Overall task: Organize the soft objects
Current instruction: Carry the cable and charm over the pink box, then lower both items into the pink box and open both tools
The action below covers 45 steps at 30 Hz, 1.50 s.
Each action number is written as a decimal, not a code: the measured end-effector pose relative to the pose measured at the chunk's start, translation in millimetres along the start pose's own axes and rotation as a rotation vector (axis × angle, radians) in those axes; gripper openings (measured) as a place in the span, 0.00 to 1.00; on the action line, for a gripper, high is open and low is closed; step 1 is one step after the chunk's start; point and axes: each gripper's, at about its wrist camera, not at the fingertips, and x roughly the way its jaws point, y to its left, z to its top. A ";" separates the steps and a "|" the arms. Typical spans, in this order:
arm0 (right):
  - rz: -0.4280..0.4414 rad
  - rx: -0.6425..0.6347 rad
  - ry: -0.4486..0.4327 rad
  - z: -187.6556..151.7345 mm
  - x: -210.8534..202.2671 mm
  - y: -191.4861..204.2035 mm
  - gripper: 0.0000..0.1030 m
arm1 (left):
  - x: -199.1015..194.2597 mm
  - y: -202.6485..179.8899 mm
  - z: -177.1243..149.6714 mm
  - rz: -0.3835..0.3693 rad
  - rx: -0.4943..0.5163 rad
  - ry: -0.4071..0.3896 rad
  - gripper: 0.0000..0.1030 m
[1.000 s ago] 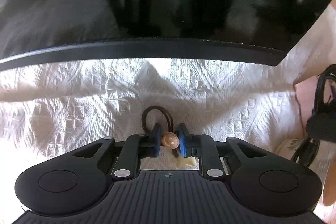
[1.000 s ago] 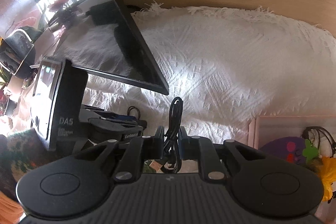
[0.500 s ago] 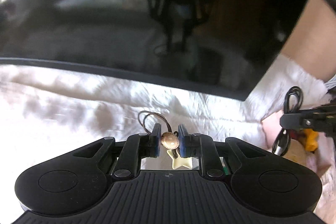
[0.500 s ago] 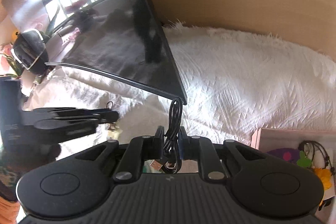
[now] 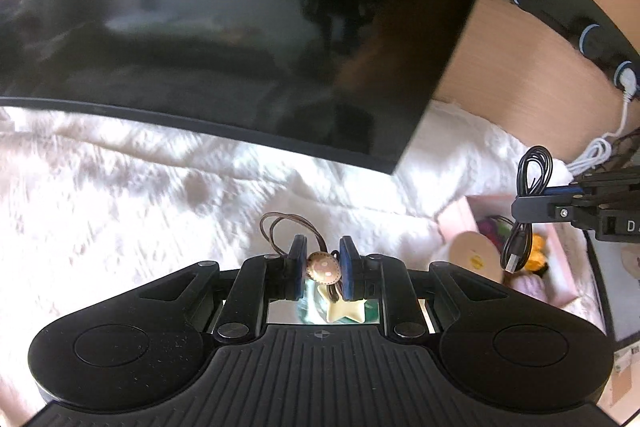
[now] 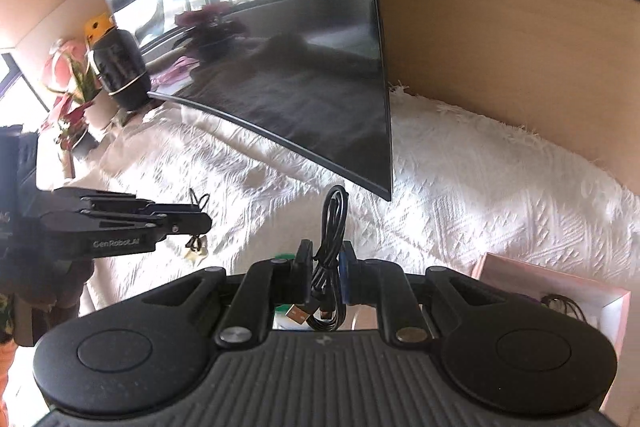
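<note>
Hair tie (image 5: 322, 264) with its round button and star charm sits clamped in our left gripper (image 5: 322, 263) jaws. Right of those jaws, our right gripper (image 6: 325, 273) pinches a coiled black cable (image 6: 330, 251); beyond lies the pink box (image 5: 560, 263).

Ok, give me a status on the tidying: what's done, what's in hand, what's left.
Done: the pink box already holds some items, a yellow one and a purple one among them. In hand: the left gripper is clamped on a hair tie with a button and star charm; the right gripper is clamped on a coiled black USB cable. Left: neither is in the box yet; both are held above the white blanket.
</note>
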 end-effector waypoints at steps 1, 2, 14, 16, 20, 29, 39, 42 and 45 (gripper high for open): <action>-0.001 -0.007 -0.004 -2.7 -4.6 0.7 0.13 | 3.3 -3.2 -1.6 -0.008 -0.001 0.005 0.20; 0.000 -0.011 -0.006 -5.0 -8.6 0.7 0.13 | 5.6 -6.9 -2.8 -0.017 0.000 0.011 0.20; -0.039 -0.008 -0.024 -48.8 -53.9 -30.3 0.13 | 27.4 -101.7 -20.3 -0.212 0.113 0.065 0.20; -0.054 0.007 -0.019 -55.7 -59.3 -41.1 0.13 | 35.6 -119.7 -23.8 -0.249 0.137 0.083 0.20; -0.087 0.035 -0.016 -71.6 -68.5 -60.6 0.13 | 51.1 -151.2 -29.9 -0.318 0.173 0.117 0.20; -0.149 0.112 0.001 -97.0 -79.2 -109.1 0.13 | 92.5 -203.4 -42.0 -0.400 0.200 0.172 0.20; -0.205 0.171 0.043 -102.4 -51.7 -162.5 0.13 | 134.4 -244.5 -62.7 -0.325 0.301 0.083 0.20; -0.217 0.183 0.053 -101.8 -36.4 -175.3 0.13 | 146.0 -255.1 -72.3 -0.287 0.367 0.066 0.20; -0.227 0.207 0.068 -100.8 -20.0 -188.3 0.13 | 154.6 -264.2 -79.3 -0.243 0.427 0.060 0.20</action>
